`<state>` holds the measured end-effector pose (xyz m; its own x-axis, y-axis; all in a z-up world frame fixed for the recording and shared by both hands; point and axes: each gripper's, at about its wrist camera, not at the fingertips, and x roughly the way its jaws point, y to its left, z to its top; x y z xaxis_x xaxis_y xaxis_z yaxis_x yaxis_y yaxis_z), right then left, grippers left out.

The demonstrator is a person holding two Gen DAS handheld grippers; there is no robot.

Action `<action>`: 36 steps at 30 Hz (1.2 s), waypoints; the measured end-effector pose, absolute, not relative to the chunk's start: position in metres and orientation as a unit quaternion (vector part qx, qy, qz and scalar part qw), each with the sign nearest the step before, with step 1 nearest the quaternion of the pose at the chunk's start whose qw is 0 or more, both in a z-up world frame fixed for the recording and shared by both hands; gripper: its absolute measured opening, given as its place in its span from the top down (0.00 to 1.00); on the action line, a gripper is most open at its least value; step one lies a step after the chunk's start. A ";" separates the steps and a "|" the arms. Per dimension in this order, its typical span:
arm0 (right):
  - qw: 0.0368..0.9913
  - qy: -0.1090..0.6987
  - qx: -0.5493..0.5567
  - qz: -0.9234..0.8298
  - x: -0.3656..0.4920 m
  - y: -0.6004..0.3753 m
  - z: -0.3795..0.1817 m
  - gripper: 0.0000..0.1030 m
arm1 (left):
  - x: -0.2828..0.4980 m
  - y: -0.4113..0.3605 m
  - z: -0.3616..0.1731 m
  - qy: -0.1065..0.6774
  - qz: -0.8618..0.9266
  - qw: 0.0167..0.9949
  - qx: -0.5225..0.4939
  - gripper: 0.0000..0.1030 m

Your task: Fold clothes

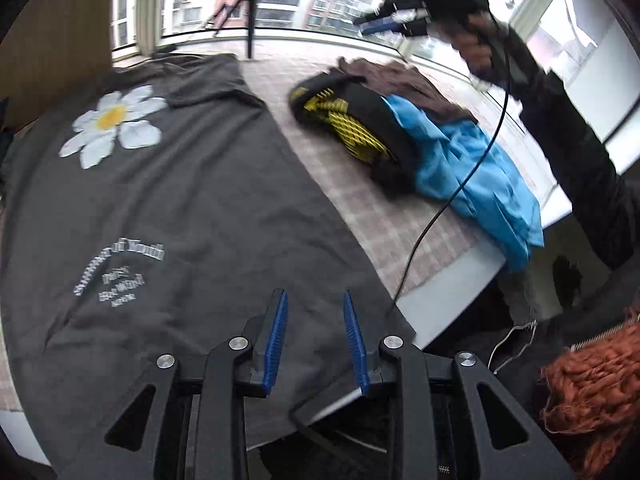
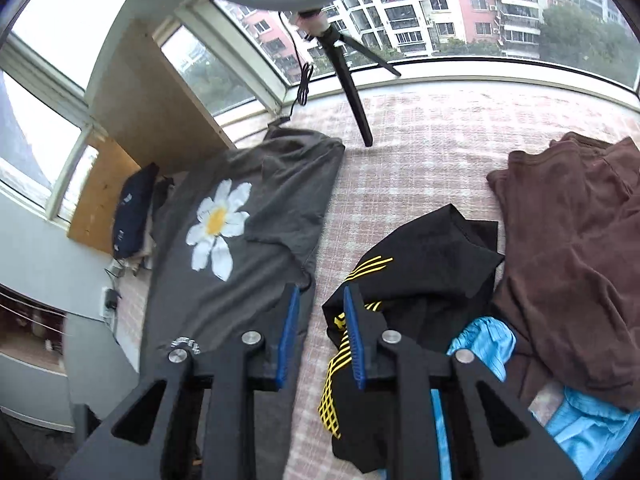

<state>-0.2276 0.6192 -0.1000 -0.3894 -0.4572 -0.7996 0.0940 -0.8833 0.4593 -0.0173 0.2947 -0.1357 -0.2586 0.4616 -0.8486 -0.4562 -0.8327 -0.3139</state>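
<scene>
A dark grey T-shirt (image 1: 180, 184) with a white daisy print (image 1: 114, 124) and white lettering lies spread flat on the table. Its far sleeve is folded in over the body. My left gripper (image 1: 315, 294) hovers over the shirt's near right corner, open, with nothing between its blue pads. In the left wrist view, a hand holds my right gripper (image 1: 362, 24) high above the far right of the table. In its own view, the right gripper (image 2: 320, 290) is open and empty. Below it is the strip of cloth between the grey shirt (image 2: 280, 184) and a black garment (image 2: 424, 272).
A heap of clothes lies on the right: black with yellow stripes (image 1: 360, 120), blue (image 1: 472, 168) and brown (image 1: 404, 80). A pink checked cloth (image 2: 420, 140) covers the table. A tripod (image 2: 352, 92) stands at the window. A black cable (image 1: 460, 184) hangs over the table's right edge.
</scene>
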 end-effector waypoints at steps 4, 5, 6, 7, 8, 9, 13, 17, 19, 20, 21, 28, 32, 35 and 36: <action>0.107 -0.105 0.489 -0.859 -0.201 0.634 -0.075 0.60 | 0.005 0.338 -0.165 0.010 0.776 0.307 -0.551 0.73; 0.096 -0.084 0.487 -0.864 -0.196 0.631 -0.075 0.60 | 0.009 0.350 -0.172 0.026 0.776 0.309 -0.550 0.73; 0.098 -0.070 0.492 -0.862 -0.195 0.627 -0.081 0.60 | 0.013 0.363 -0.178 0.042 0.774 0.313 -0.548 0.73; 0.111 -0.071 0.499 -0.856 -0.195 0.622 -0.090 0.60 | 0.018 0.374 -0.184 0.054 0.769 0.322 -0.549 0.73; 0.121 -0.075 0.506 -0.851 -0.197 0.617 -0.099 0.60 | 0.022 0.385 -0.189 0.065 0.763 0.331 -0.551 0.73; 0.129 -0.078 0.512 -0.846 -0.200 0.613 -0.107 0.60 | 0.026 0.392 -0.193 0.078 0.761 0.333 -0.551 0.73; 0.152 -0.089 0.528 -0.831 -0.215 0.594 -0.134 0.60 | 0.030 0.411 -0.210 0.118 0.755 0.327 -0.556 0.72; 0.167 -0.093 0.540 -0.820 -0.239 0.572 -0.155 0.60 | 0.028 0.411 -0.217 0.103 0.756 0.328 -0.557 0.82; 0.163 -0.085 0.546 -0.817 -0.255 0.560 -0.165 0.60 | 0.023 0.407 -0.218 0.083 0.751 0.328 -0.566 0.95; 0.163 -0.082 0.549 -0.816 -0.263 0.554 -0.170 0.60 | 0.021 0.403 -0.217 0.071 0.752 0.326 -0.568 0.97; 0.164 -0.080 0.550 -0.815 -0.272 0.548 -0.175 0.60 | 0.019 0.399 -0.215 0.061 0.755 0.323 -0.568 0.97; 0.144 -0.086 0.586 -0.793 -0.338 0.512 -0.235 0.60 | 0.008 0.348 -0.175 -0.050 0.794 0.285 -0.535 0.97; 0.141 -0.121 0.604 -0.775 -0.359 0.501 -0.264 0.60 | 0.005 0.328 -0.169 -0.089 0.803 0.261 -0.529 0.97; 0.155 -0.143 0.603 -0.769 -0.366 0.493 -0.269 0.60 | 0.007 0.319 -0.170 -0.113 0.806 0.252 -0.524 0.97; 0.160 -0.140 0.605 -0.767 -0.367 0.488 -0.270 0.64 | 0.007 0.315 -0.171 -0.119 0.807 0.249 -0.522 0.97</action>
<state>-0.3673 0.4880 -0.2701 -0.2164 -0.4154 -0.8835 0.0764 -0.9094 0.4088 0.0073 0.3154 -0.1707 -0.3317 0.5269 -0.7825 -0.2781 -0.8473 -0.4526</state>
